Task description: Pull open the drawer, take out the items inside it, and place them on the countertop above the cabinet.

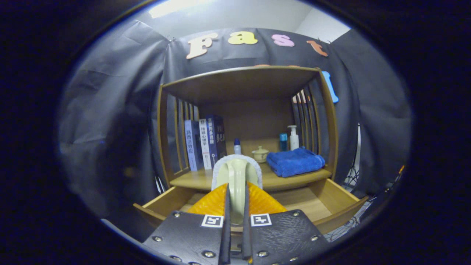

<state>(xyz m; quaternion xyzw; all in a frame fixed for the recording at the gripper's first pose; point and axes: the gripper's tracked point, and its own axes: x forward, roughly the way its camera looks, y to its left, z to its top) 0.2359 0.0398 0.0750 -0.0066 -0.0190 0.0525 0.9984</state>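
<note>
Taking the blue towel (295,161) on the surface (195,180) above the drawer (331,198) as the landmark and reading from the left: far left of the towel, a row of books (205,141) stands upright against the slatted side of the cabinet (239,79). Nearer the towel come a small blue-capped bottle (237,146) and a little lidded cup (260,154), just beside the towel's left edge. Behind the towel stand a blue bottle (283,142) and a white pump bottle (293,137).

The tool (235,217) is clamped on the pale handle of a brush-like item (236,173), both fingers pressed against its narrow stem, with orange pads flaring either side. The item's fuzzy-edged head rises in front of the surface, left of the towel and above the open drawer, so I judge it is on its way up to be set down.

Risks, as I judge them: the free landing space lies between the books and the towel, and the cup and small bottle sit at its back; a deep reach could knock them over. The thin stem could also twist or slip in the grip if the head catches the surface's front edge.

The item's head hides the surface directly behind it. The tool and item cover much of the drawer floor, so I cannot tell whether anything else lies inside. What kind of item this is stays uncertain.
</note>
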